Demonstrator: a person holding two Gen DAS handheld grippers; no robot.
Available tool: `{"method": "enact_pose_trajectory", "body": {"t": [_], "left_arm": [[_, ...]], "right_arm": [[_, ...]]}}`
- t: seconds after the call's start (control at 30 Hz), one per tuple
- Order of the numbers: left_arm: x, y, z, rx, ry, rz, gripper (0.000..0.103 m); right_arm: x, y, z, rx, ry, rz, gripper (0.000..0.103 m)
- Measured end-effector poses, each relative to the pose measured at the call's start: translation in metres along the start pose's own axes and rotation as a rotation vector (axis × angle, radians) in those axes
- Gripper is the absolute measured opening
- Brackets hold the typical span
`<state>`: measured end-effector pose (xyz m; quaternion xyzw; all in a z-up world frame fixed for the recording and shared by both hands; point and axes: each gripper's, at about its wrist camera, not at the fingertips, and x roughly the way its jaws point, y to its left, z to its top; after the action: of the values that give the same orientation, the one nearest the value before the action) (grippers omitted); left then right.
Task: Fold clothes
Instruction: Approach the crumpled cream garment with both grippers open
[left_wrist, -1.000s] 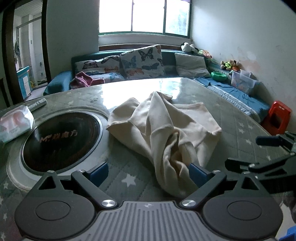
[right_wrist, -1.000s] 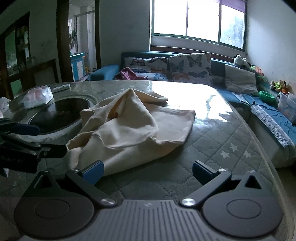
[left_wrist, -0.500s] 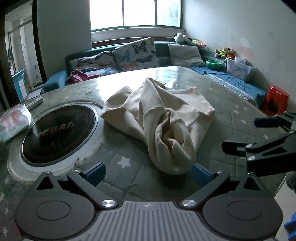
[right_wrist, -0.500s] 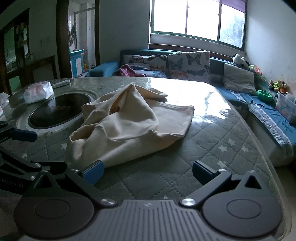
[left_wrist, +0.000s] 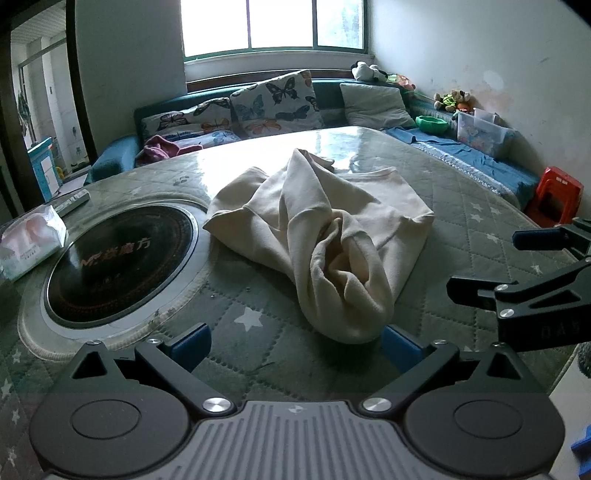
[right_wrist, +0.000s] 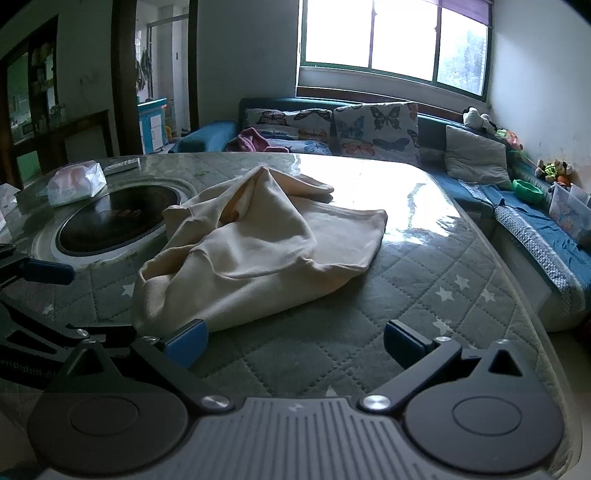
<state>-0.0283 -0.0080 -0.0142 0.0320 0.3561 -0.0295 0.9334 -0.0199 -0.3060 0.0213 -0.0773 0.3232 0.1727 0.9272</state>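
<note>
Left wrist view, left gripper (left_wrist: 295, 341) released, right gripper (right_wrist: 293, 338) released, level beside crumpled garment (left_wrist: 325, 236).

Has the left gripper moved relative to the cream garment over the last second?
Yes. The left gripper backed away: the cream garment ends short of its fingers instead of reaching between them.

Both views sit low over the near edge of the counter (left_wrist: 480, 221), each looking forward past its own gripper's fingers toward the window wall. The left wrist view sits further left, close to the round black hob (left_wrist: 118, 258), and catches the right gripper (left_wrist: 517, 266) at its right edge. The right wrist view sees the left gripper (right_wrist: 37, 295) at its left edge. They share the cream garment (left_wrist: 325, 236) (right_wrist: 258, 243), the hob (right_wrist: 114, 218), and the sofa with butterfly cushions (left_wrist: 277, 103) (right_wrist: 376, 129).
</note>
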Motion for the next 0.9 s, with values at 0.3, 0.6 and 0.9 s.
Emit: {"method": "enact_pose_trajectory", "body": {"t": [0.3,0.6,0.9], "left_arm": [[0.002,0.002,0.003,-0.001,-0.001,0.001,0.101],[0.005,0.004,0.011,0.004,-0.009,0.0,0.101],[0.007,0.013,0.022,0.0,-0.027,0.003,0.101]], "right_arm": [[0.002,-0.001,0.001,-0.004,0.003,-0.001,0.102],[0.006,-0.004,0.009,-0.017,0.001,0.001,0.102],[0.014,-0.007,0.02,-0.022,-0.004,0.016,0.098]]}}
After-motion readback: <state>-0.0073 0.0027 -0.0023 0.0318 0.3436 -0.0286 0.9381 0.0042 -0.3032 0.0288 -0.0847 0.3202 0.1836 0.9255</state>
